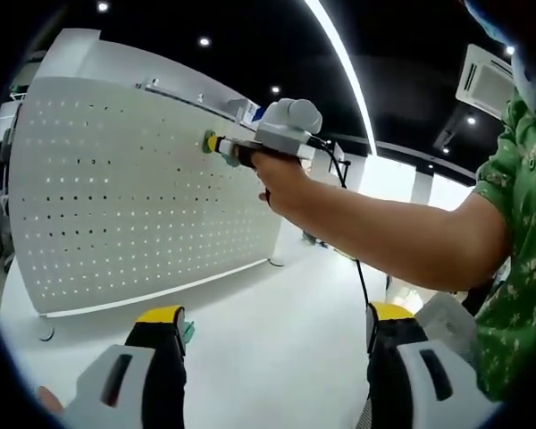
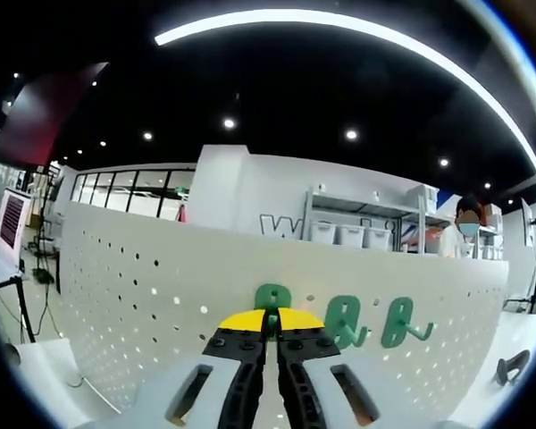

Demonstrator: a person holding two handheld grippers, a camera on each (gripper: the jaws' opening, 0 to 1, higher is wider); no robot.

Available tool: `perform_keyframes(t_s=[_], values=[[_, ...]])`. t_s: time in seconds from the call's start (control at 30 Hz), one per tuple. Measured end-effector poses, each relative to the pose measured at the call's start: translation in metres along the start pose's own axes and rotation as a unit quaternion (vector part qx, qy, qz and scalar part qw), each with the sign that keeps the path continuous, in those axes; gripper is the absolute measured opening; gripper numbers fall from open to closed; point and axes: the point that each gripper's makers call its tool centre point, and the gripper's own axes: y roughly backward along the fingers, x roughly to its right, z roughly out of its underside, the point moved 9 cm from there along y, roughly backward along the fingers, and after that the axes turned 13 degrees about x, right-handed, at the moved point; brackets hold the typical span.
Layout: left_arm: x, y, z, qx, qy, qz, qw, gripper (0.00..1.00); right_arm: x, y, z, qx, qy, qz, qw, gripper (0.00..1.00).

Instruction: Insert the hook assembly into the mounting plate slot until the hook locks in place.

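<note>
White pegboard [image 2: 143, 295] stands on tabletop [image 1: 277, 349]. Right tool [image 2: 270, 323] clamped on green hook [image 2: 272, 299] at board; left tool [image 1: 277, 326] jaws apart.

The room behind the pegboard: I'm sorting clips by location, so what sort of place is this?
Probably an office-like lab or showroom: a white pegboard on a white table, shelves with storage bins, glass partitions, recessed ceiling lights.

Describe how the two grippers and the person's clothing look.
Both grippers have black fingers with yellow tips on light grey bodies with dark slots: the left gripper and the right gripper. A black cable hangs below the arm. The short sleeve is green with a pale floral pattern.
</note>
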Motion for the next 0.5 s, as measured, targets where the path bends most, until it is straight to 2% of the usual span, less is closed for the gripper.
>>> perform_keyframes(t_s=[0.5], values=[[0.0004, 0.0014, -0.0003, 0.001, -0.001, 0.0, 1.0, 0.85, -0.0003, 0.0045, 0.0038, -0.006, -0.005, 0.0, 1.0, 0.06]])
